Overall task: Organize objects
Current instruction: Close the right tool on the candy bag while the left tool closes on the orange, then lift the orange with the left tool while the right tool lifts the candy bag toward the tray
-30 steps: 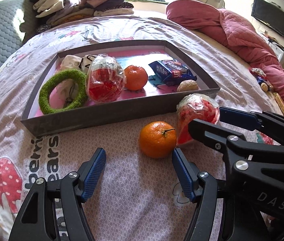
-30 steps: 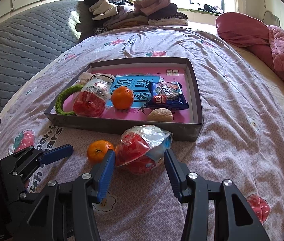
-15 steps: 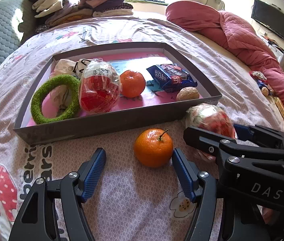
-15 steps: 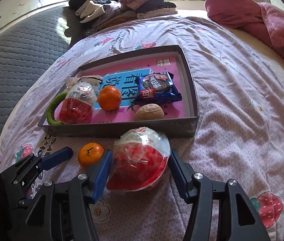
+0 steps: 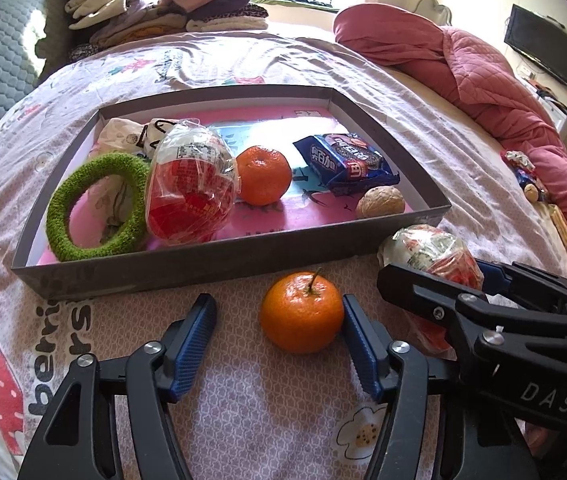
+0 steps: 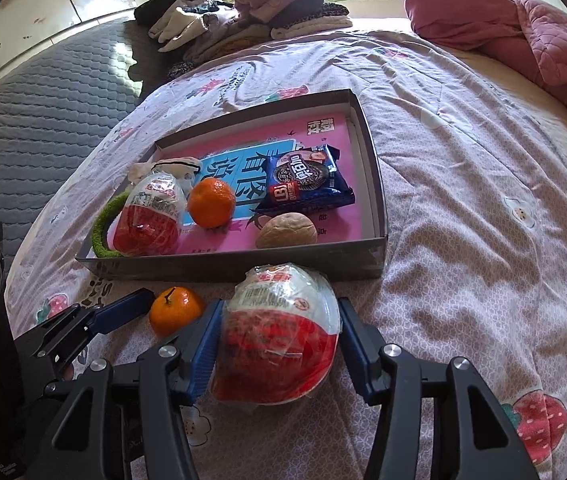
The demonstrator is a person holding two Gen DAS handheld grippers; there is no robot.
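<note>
Fruit first: the small round orange mandarin with a short stem [image 5: 301, 312] lies on the bed just in front of the shallow grey cardboard tray [image 5: 187, 268]. It looks firm, light, slightly slick; take it across the widest part. The left tool [image 5: 279, 344] is closing round it, one pad touching, the other apart. Beside the mandarin, also before the tray, the crinkly plastic-wrapped red-and-white snack ball [image 6: 279, 340] looks soft, slippery, crushable. The right tool [image 6: 277, 350] is closing, both pads against its sides.
</note>
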